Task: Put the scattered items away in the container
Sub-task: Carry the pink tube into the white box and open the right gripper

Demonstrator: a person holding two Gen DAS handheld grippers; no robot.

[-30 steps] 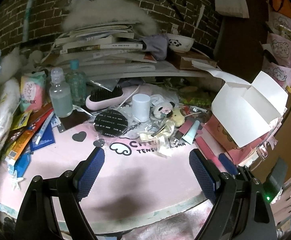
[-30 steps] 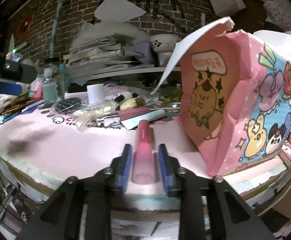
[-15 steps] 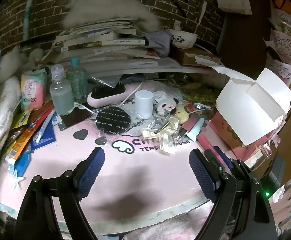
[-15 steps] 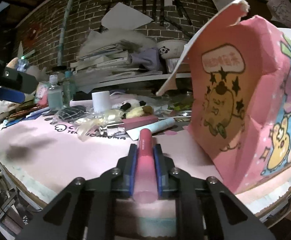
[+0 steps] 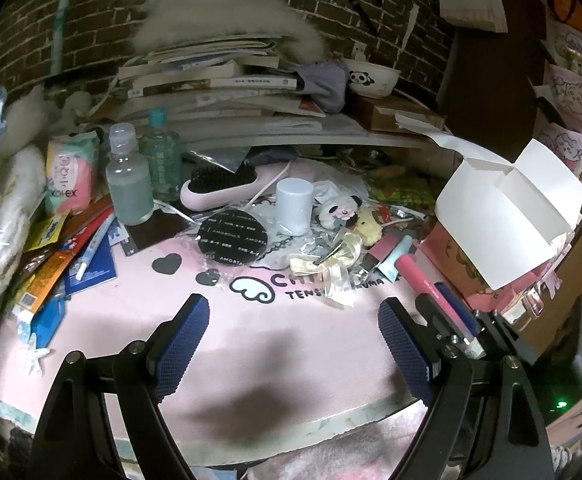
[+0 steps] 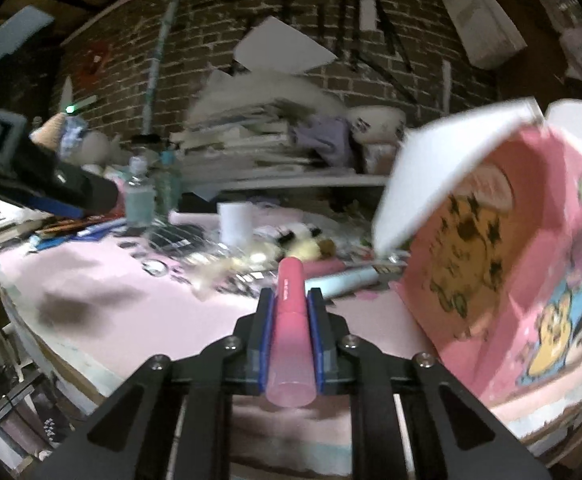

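Note:
My right gripper is shut on a pink tube and holds it above the pink table, left of the open pink cartoon box. In the left wrist view the tube and right gripper show at lower right, in front of the box with its white flaps up. My left gripper is open and empty above the near table edge. Scattered ahead lie a black round compact, white cylinder, ribbon, pale blue tube and panda plush.
A pink hairbrush, two bottles and packets lie at the left. Stacked books and a panda bowl sit on a shelf behind. The brick wall backs the table.
My right gripper closed on the pink tube and lifted it off the table, rising toward the box top. The left gripper stayed open and drifted slightly.

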